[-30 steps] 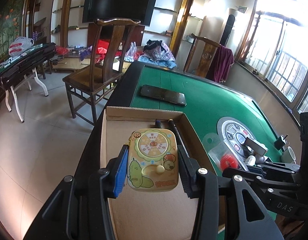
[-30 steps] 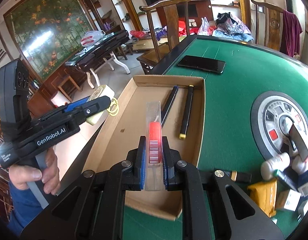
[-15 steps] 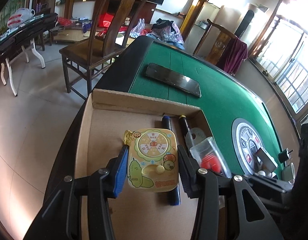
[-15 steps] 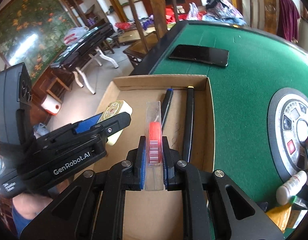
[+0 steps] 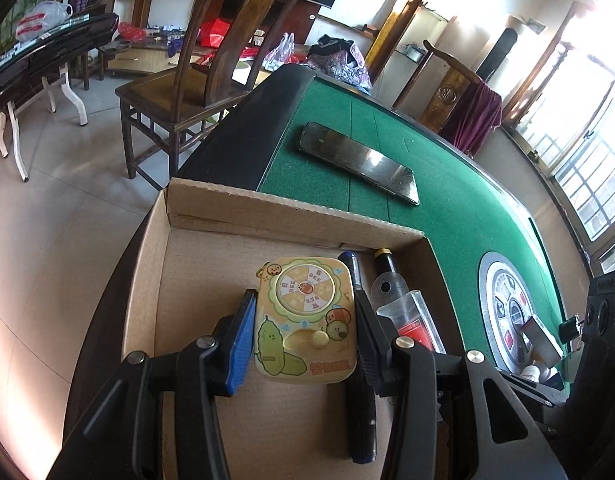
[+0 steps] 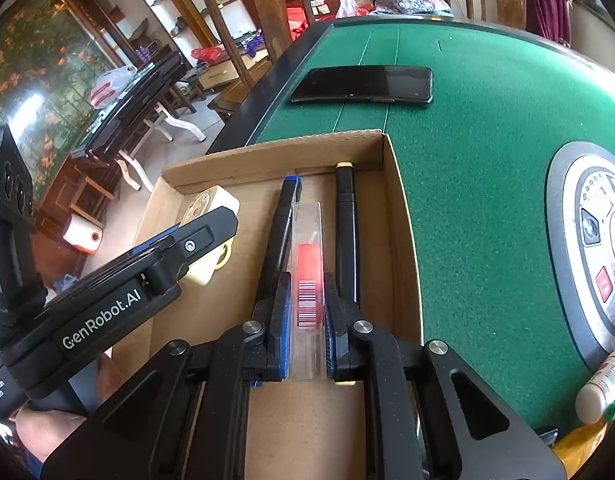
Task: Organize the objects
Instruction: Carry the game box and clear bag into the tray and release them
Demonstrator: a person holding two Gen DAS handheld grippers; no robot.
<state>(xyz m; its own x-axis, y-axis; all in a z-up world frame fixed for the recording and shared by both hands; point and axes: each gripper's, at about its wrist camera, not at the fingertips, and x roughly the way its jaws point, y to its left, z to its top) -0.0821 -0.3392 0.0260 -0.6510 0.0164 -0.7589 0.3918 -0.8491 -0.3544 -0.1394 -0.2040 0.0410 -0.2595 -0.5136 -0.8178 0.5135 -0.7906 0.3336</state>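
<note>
In the left wrist view, the left gripper clamps a yellow cartoon-printed case at centre frame, over the floor of an open cardboard box. In the right wrist view, the right gripper is closed on a clear plastic packet with a red insert, low at centre between two dark pens lying in the box. A black phone lies on the green surface above the box.
</note>
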